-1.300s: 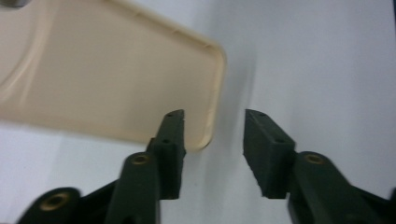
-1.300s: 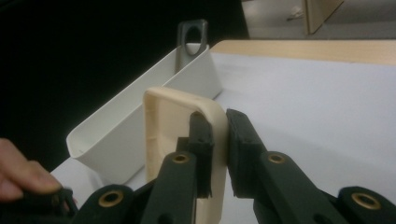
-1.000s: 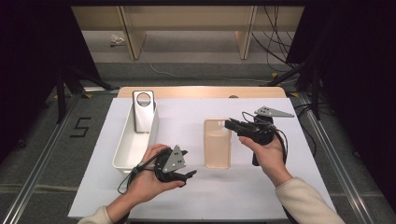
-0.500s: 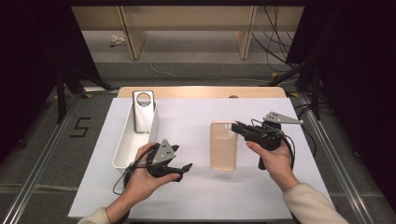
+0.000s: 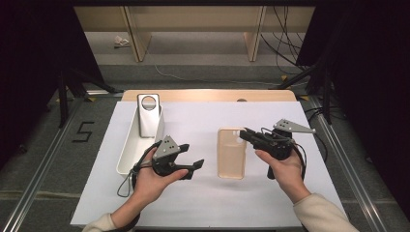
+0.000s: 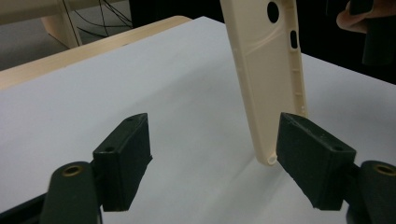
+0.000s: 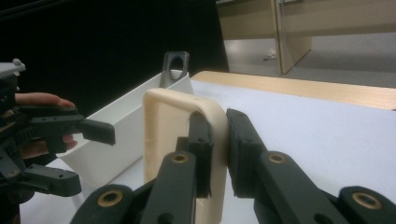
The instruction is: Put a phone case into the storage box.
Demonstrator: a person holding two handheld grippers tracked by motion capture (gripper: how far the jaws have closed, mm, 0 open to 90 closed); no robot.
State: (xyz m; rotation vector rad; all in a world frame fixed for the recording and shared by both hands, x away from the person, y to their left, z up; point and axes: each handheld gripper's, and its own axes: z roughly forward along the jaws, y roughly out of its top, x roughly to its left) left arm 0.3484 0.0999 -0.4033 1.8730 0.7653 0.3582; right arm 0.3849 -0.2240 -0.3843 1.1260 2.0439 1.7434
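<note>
A cream phone case is held over the white sheet by my right gripper, which is shut on its far top edge. In the right gripper view the pads pinch the case's rim. My left gripper stands open just left of the case. Its jaws have just been closing a little. In the left gripper view the case's near corner hangs just inside the right-hand pad of the left gripper; I cannot tell whether it touches the pad.
A long white tray lies at the left, with a grey phone-shaped piece leaning at its far end. The tray's wall is close behind the case. A white sheet covers the tabletop.
The right gripper and the case have drifted slightly right and toward the person. The left gripper has shifted a little, its jaws now pointing at the case's near end.
</note>
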